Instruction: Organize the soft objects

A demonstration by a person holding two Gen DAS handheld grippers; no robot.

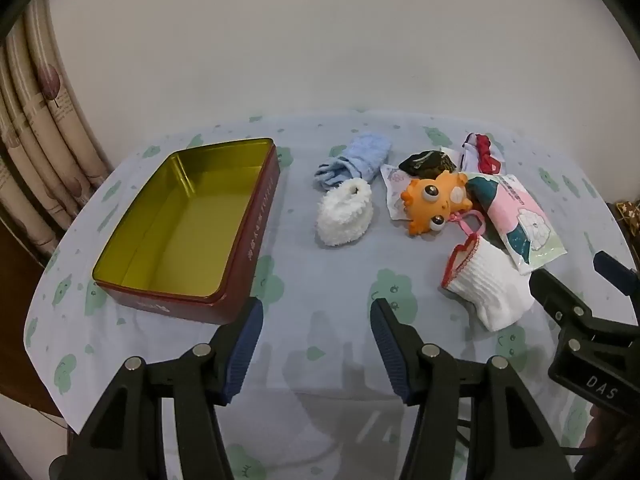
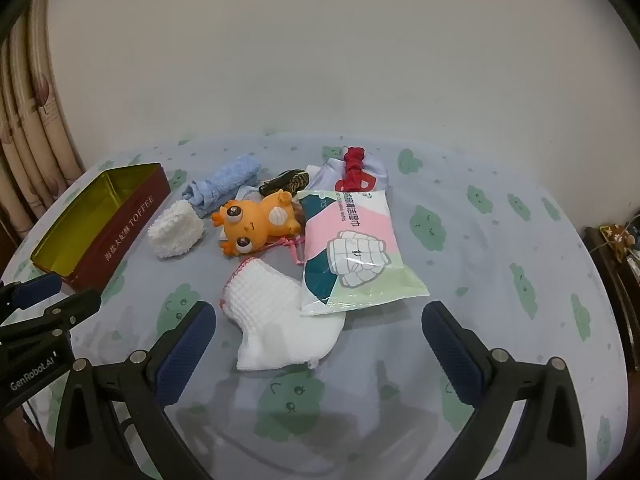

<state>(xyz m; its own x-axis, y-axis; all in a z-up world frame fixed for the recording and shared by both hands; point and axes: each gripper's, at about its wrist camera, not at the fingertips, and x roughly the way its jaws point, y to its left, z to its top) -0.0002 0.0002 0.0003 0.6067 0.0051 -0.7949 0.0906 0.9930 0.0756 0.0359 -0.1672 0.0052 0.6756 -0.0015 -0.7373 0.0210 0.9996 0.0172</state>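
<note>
While both grippers hover above the cloud-print tablecloth (image 2: 500, 216), neither holds anything: the right gripper (image 2: 318, 334) stands with its jaws spread as wide as they go, empty, and the left gripper (image 1: 316, 338) is parted somewhat less, with only bare cloth between its blue pads.

Just ahead of the right gripper, reaching into the gap between its jaws toward the left one, lies the white knitted sock (image 2: 276, 316) with a red-trimmed cuff. Its long axis runs from the cuff at the far left toward the toe at the near right, slantwise across the opening. The far edge of the sock is tucked under the wet-wipes packet (image 2: 352, 252), which overlaps it. In my judgement the right hand is clearly the nearer one for this sock; from the left wrist view it lies well off to the right, beside the right gripper's dark frame.

Farther out sit the orange toy (image 2: 256, 222), the fluffy white roll (image 2: 174, 234), the blue towel roll (image 2: 226, 184), a dark patterned item (image 2: 286, 182) and a white-and-red fabric piece (image 2: 356, 172). The red toffee tin (image 1: 188, 224), open and empty, stands to the left, nearest the left gripper, and looks the likely destination.
</note>
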